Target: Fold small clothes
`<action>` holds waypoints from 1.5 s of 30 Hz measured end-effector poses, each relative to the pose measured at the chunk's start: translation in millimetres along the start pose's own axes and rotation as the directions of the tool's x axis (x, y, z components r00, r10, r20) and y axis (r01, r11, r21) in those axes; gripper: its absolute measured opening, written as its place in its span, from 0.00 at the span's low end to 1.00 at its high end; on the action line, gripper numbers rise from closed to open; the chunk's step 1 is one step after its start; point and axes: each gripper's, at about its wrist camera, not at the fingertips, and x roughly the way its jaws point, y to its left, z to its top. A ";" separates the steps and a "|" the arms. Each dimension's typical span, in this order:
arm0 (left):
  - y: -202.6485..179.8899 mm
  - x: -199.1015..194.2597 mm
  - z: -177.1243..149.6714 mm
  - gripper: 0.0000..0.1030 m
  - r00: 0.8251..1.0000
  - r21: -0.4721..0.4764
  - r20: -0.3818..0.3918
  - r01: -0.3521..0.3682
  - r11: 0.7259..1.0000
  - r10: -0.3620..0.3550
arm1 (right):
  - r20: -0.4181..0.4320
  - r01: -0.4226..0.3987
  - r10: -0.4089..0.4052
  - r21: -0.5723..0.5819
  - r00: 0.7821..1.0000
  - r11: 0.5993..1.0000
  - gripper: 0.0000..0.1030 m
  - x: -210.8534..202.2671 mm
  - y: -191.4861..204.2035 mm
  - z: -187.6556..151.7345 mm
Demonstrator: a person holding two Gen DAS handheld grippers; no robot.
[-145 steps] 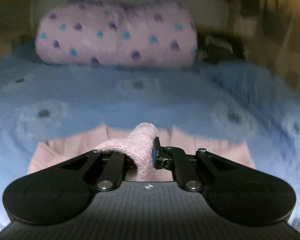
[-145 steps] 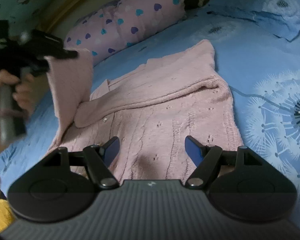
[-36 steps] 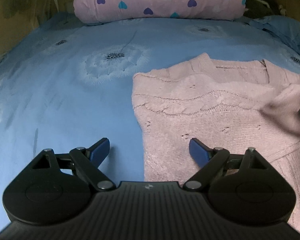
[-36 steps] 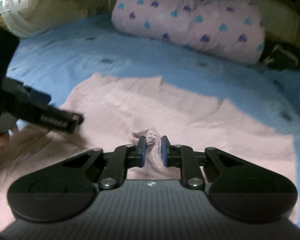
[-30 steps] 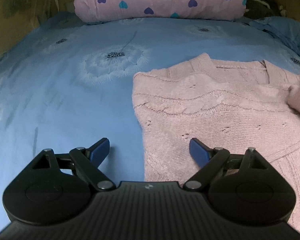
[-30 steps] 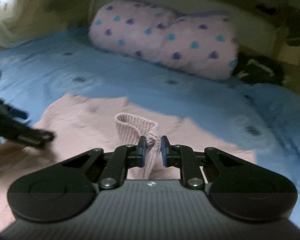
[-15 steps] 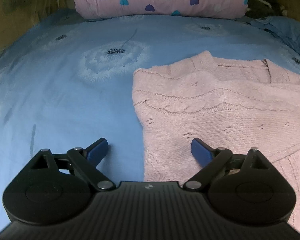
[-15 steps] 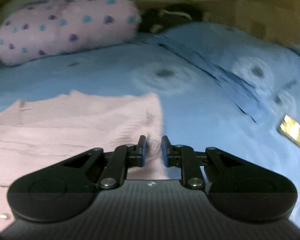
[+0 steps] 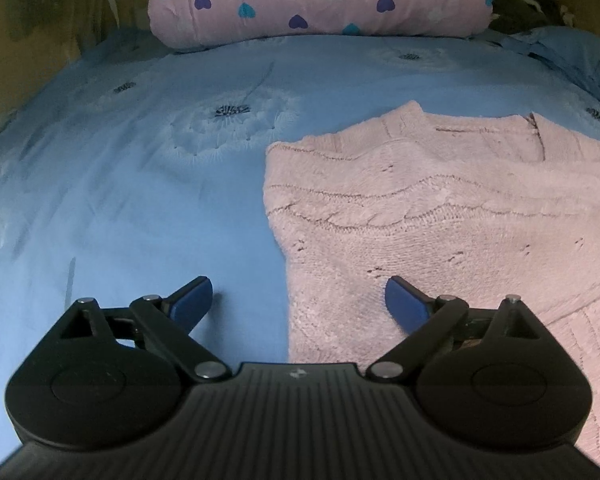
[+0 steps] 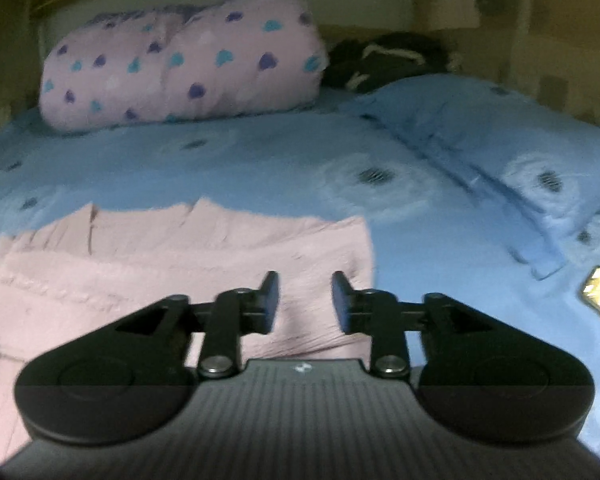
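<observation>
- Since a second ago the sleeve has left the right claw (image 10: 305,300) and now lies folded across the pink sweater (image 9: 440,216), flat on the blue bed (image 9: 140,184)
- Right claw's jaws are opening, narrow yet, nothing pinched between them; it hangs over the sweater's right edge
- Left claw (image 9: 298,300) is spread wide and empty, straddling the left hem edge, likely poised for the next fold
- Heart-print pillow (image 10: 180,68) sits well beyond
</observation>
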 end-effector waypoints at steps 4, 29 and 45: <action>3.1 2.1 1.0 0.95 1.000 -0.016 -0.008 0.009 1.000 -0.009 | -0.081 0.019 -0.017 0.018 0.997 1.000 0.32 26.2 -6.1 -16.4; -29.0 -133.3 -36.9 0.95 0.996 0.054 0.022 0.087 0.995 -0.088 | 0.013 -0.222 0.225 -0.117 0.974 0.968 0.57 -152.1 12.2 -35.5; -42.4 -238.1 -138.1 0.95 0.990 0.201 0.000 0.136 0.970 -0.139 | -0.092 -0.297 0.283 -0.354 0.955 0.887 0.57 -220.2 48.9 -115.4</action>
